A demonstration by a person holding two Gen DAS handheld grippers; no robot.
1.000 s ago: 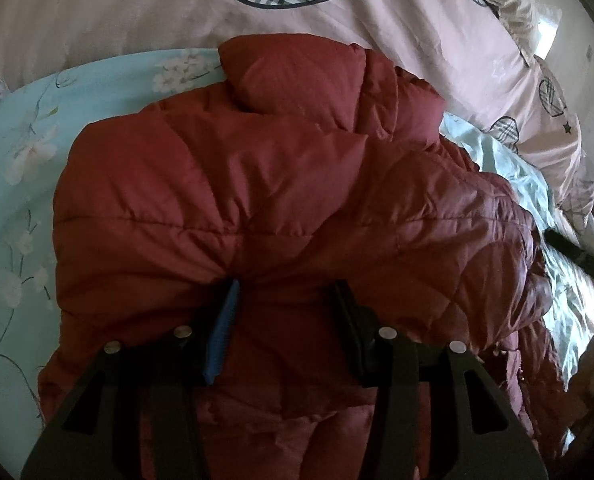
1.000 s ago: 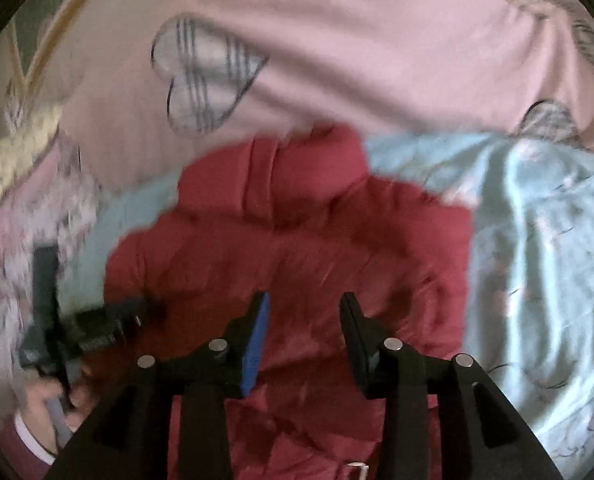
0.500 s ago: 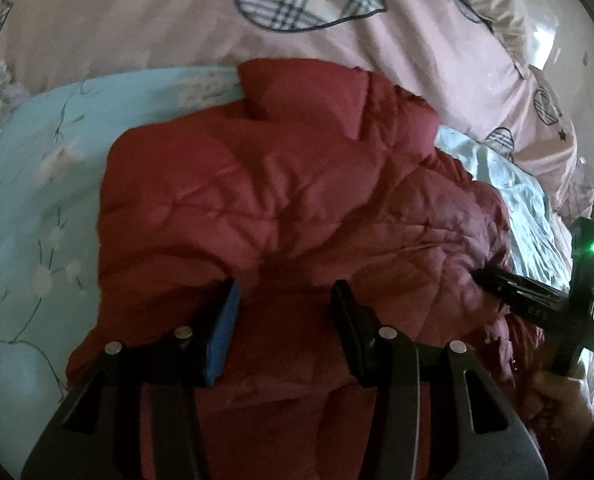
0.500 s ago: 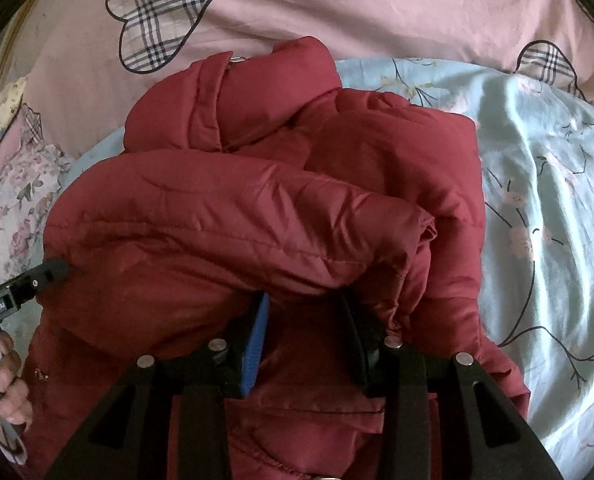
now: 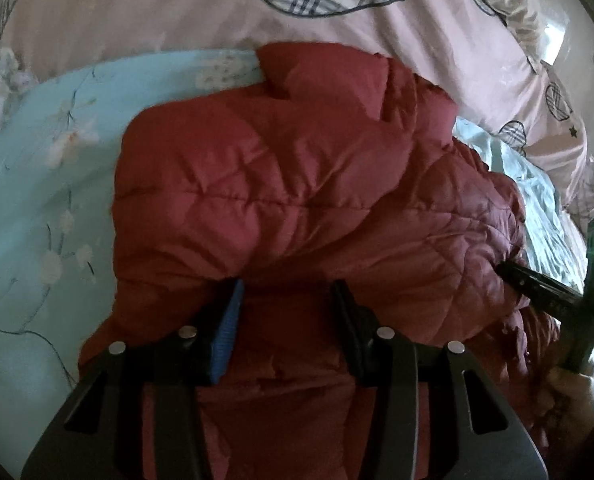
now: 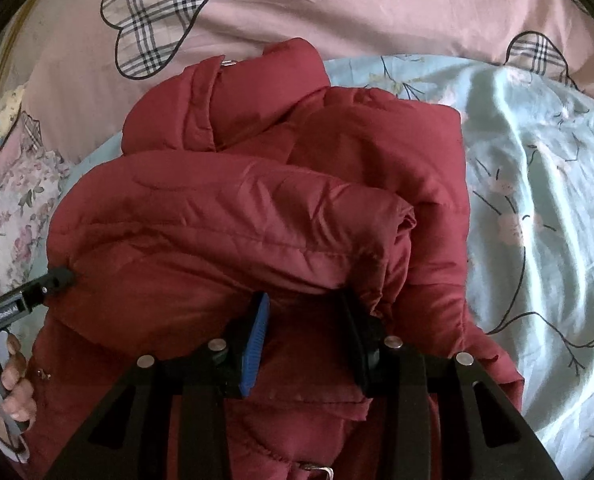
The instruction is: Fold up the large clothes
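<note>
Surface: a bed dressed in a pale blue floral sheet (image 6: 537, 200), bordered along the top of both views by a pink quilt (image 6: 337, 8) printed with plaid hearts. A patch of another flowered fabric (image 6: 21, 184) shows at the left edge of the right wrist view, and a bright pale area sits at the upper right corner of the left wrist view; I cannot say what it is.

Task item: the dark red padded jacket (image 5: 297, 184) lies bunched in the centre of both frames, collar toward the quilt, one quilted layer doubled over toward me.

My left gripper (image 5: 287, 288) has that doubled layer's edge running between its fingers, jaws closing; whether the pads already press the cloth I cannot tell, since the fold bulges over the tips. My right gripper (image 6: 303, 298) sits with its jaws partly apart and the fold's edge draped over both tips; grip likewise unclear.

Cut off: each gripper appears at the other view's edge, the hand (image 6: 13, 384) holding the left one is partly out of frame. The jacket's lower part runs beneath the gripper bodies.
</note>
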